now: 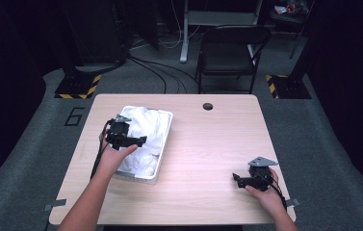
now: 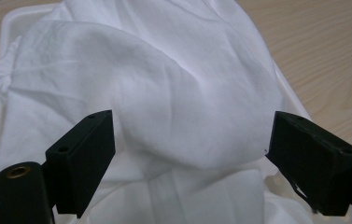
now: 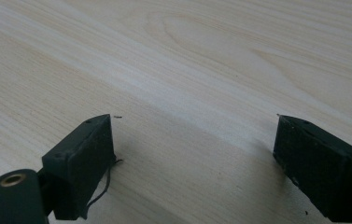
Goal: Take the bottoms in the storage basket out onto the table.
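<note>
A white tray (image 1: 167,126) on the left half of the wooden table holds a crumpled white cloth (image 1: 145,134). My left gripper (image 1: 143,141) hovers over the tray's left side, pointing right across the cloth. In the left gripper view its jaws stand wide apart above the cloth (image 2: 173,93), with nothing pinched between them, and the tray rim (image 2: 12,18) shows at the upper left. My right gripper (image 1: 236,179) rests low near the table's front right corner, pointing left. Its jaws are open over bare wood (image 3: 187,70).
The table (image 1: 208,144) has a round cable hole (image 1: 208,106) near its far edge. A black chair (image 1: 229,53) stands behind the table on the grey floor, with cables and dark stands farther back.
</note>
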Demonstrator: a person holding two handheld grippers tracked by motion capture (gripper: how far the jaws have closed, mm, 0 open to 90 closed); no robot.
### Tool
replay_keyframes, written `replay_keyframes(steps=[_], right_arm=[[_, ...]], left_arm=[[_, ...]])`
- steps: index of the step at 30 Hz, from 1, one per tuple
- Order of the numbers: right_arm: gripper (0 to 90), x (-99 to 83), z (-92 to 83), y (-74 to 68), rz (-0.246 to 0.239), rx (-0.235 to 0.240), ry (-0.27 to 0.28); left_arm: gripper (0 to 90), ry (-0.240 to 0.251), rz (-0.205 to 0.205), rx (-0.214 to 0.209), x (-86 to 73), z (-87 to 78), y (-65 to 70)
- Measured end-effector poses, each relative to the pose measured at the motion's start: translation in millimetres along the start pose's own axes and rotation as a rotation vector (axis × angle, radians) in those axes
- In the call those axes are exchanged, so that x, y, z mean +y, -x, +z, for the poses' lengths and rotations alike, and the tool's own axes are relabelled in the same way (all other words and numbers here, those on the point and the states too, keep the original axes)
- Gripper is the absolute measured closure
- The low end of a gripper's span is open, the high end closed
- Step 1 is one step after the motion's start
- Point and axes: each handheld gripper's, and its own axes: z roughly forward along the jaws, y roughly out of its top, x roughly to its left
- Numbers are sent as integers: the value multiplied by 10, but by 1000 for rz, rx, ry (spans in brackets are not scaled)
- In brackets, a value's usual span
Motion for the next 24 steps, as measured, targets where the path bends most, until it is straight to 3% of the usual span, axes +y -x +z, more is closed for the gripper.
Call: replay_keyframes(steps=[6, 7, 10, 12, 16, 19, 24], right_arm=[[116, 0, 0, 0, 0, 0, 0], [116, 0, 0, 0, 0, 0, -1], [116, 0, 0, -1, 1, 0, -1], [116, 1, -1, 1, -1, -1, -3], [116, 1, -1, 1, -1, -1, -3], [116, 0, 0, 1, -1, -2, -1], [116, 0, 0, 1, -1, -2, -1]], left_arm=[[143, -11, -6, -11, 46, 213, 113], [143, -38, 24, -11, 49, 254, 128], [143, -38, 11, -2, 41, 308, 154], [143, -53, 19, 0, 34, 340, 143], [143, -58, -2, 15, 10, 393, 115], [136, -79, -7, 57, -9, 422, 63], [117, -98, -28, 80, -45, 454, -13]])
